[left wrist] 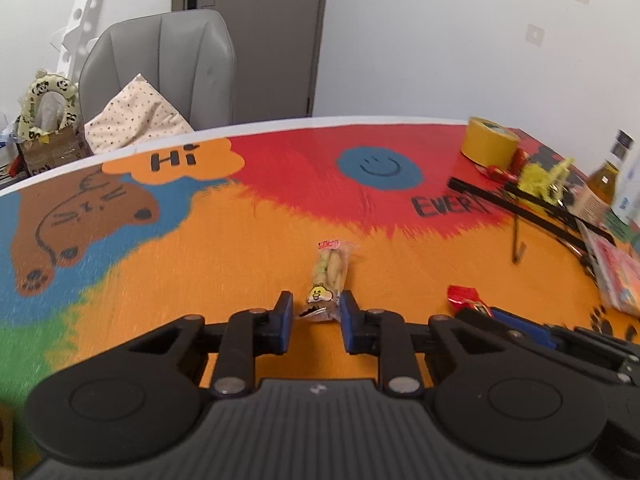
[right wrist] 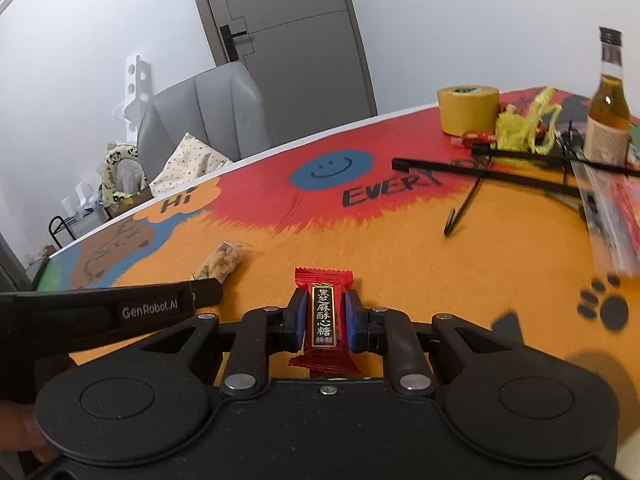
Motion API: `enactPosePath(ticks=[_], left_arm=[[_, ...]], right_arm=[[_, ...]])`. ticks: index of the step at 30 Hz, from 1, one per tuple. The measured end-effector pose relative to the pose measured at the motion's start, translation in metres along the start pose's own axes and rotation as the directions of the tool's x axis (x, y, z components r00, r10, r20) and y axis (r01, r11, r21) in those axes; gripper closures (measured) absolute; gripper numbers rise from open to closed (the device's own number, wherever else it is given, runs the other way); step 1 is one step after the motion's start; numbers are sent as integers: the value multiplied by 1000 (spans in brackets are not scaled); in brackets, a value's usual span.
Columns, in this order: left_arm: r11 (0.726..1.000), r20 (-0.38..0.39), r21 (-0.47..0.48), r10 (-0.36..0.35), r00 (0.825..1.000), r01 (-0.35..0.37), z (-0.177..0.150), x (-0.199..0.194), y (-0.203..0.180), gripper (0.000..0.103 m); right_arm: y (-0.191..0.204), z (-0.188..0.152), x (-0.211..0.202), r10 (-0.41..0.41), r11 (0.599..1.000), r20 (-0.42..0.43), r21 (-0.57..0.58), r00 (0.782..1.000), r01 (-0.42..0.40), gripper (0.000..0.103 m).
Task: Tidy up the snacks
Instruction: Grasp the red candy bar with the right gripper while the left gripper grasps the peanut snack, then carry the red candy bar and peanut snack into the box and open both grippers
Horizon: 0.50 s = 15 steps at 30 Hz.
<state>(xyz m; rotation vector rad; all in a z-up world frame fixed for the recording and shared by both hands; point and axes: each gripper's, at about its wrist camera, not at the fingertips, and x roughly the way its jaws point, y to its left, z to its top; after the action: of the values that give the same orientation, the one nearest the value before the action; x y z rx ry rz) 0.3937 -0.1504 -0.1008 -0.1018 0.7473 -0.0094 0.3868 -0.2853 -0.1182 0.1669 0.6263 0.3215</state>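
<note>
A clear packet of biscuit sticks (left wrist: 330,270) with a cartoon label lies on the orange part of the tablecloth (left wrist: 200,264). Its near end sits between the blue pads of my left gripper (left wrist: 317,312), which press on it from both sides. In the right wrist view the same packet (right wrist: 222,262) shows just past the left gripper's black finger (right wrist: 200,294). My right gripper (right wrist: 322,316) is shut on a red wrapped candy (right wrist: 324,280) with gold lettering, held upright just above the cloth. The candy's red end (left wrist: 462,295) also shows at the right of the left wrist view.
At the right stand a yellow tape roll (right wrist: 468,110), a yellow mesh bundle (right wrist: 520,128), an amber glass bottle (right wrist: 608,112), a black wire rack (right wrist: 500,168) and a clear bag of snacks (right wrist: 612,216). A grey chair (left wrist: 160,68) with a cushion stands behind the table's far edge.
</note>
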Motion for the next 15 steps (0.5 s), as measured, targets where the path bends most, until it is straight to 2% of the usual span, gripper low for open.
enactPosePath(ticks=[1,9,15], left_arm=[[1000,-2,-2,-10,1000,10,-4,-5,2,86],[999,1,-5,-47,999,47,-25,-47,11,87],[996,31,-21,-86,996,86,-33,-84,21,87]], right_arm=[[1,-3,-4,-2,1000,-1,4,1000,2,85],[16,-16,-42,16,999,31,49,999,-18,85],[24,-25,-66,28,996,61,81,998,-33,85]])
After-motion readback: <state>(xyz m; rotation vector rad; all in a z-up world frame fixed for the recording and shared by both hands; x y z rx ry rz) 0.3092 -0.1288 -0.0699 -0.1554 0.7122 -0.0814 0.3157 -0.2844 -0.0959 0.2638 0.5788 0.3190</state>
